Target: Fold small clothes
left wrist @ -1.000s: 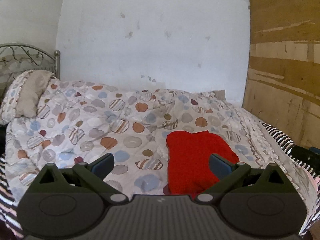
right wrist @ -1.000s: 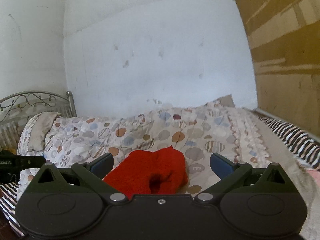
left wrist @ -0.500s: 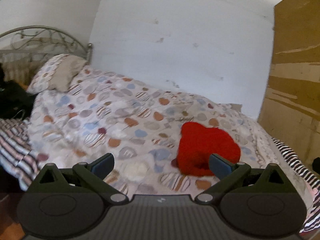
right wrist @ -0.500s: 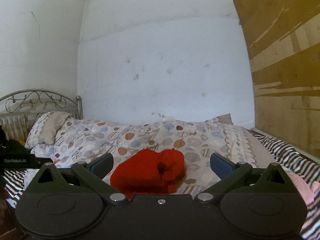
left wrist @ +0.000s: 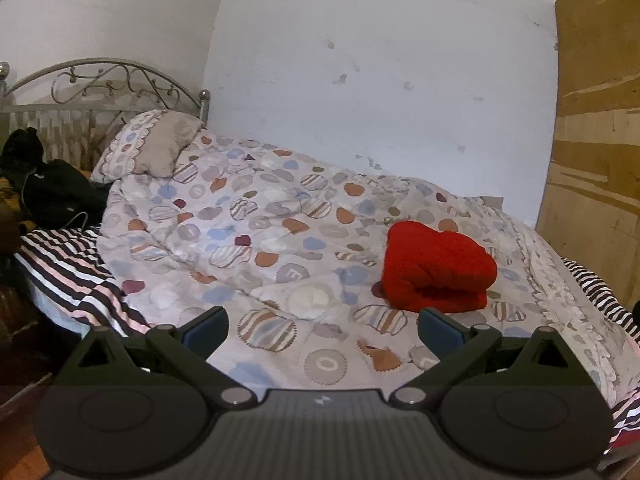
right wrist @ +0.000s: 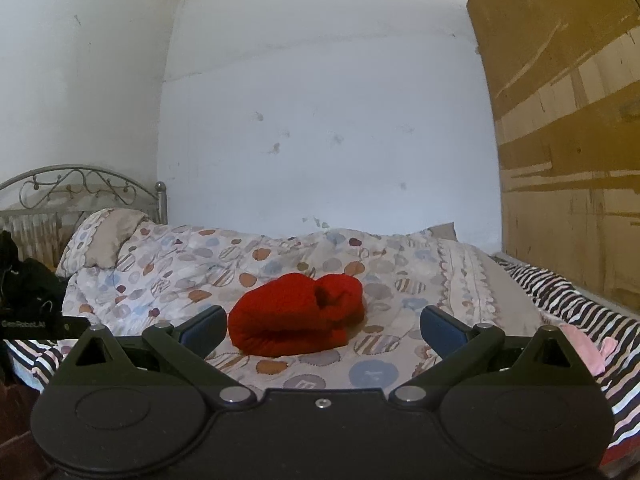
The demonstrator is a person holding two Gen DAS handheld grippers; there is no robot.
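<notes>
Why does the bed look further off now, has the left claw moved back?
Yes. The left claw has pulled back from the red garment, which now lies beyond its fingertips, and more headboard shows.

The red garment (left wrist: 436,270) is a thick, fuzzy, matt knit cloth. The quilt (left wrist: 260,240) under it is soft, puffy printed cloth with stitched lines, and the pillow (left wrist: 154,150) is plain matt fabric with a scalloped cloth edge. The striped sheet (right wrist: 568,292) looks like smooth woven cloth. The headboard (left wrist: 100,80) is dull grey metal. The panel (right wrist: 568,120) is rough, scuffed wood. Both the left tool (left wrist: 322,330) and the right tool (right wrist: 322,330) are matt black plastic, with smooth blue pads (left wrist: 438,328).
</notes>
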